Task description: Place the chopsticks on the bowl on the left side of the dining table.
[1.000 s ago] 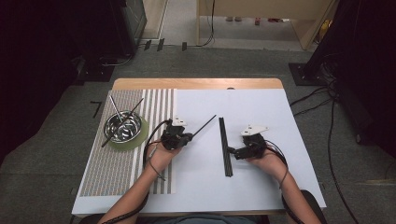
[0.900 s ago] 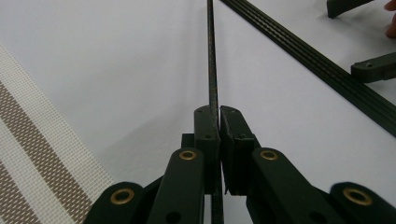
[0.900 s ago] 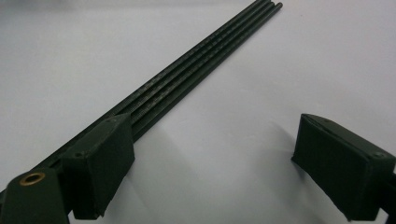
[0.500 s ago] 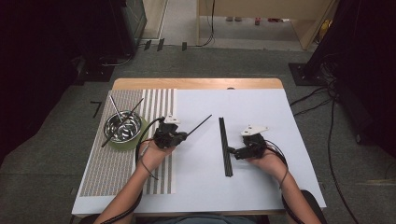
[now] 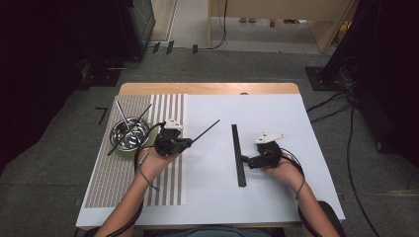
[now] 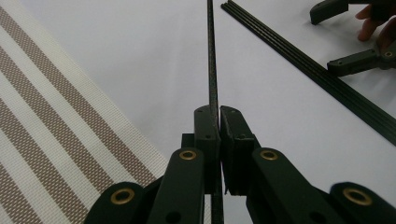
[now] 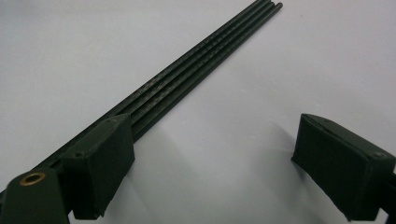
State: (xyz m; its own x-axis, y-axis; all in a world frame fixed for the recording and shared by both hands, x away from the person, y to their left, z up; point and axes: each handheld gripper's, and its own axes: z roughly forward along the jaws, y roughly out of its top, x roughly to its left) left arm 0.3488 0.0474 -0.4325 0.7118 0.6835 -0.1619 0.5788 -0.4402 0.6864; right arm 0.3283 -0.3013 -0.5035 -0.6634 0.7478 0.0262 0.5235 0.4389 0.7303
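Left gripper clamped on a thin black rod, jaws pinched tight around it with the pads pressed on either side, seen close in the left gripper view where the rod runs straight away from the jaws over the white tabletop. Held above the table at the edge of the striped placemat, rod pointing up and to the right in the high view, free end well short of the other rods. Left hand wrapped behind the gripper body, cable looping down along the forearm.

Right gripper resting low over the white table, jaws spread wide with nothing between the pads. Bundle of black rods lying flat in the middle of the table, side by side and touching, just beside the right gripper's tips. In the right gripper view, near jaw sitting against the near end of the bundle, far jaw well apart from it over bare tabletop; whether the near jaw touches the rods hard to tell. Same bundle visible in the left gripper view at upper right, with the right gripper's open jaws beside it.

Metal bowl on a green saucer at the left end of the placemat, two thin sticks leaning in it and crossing over the rim, close behind the left gripper
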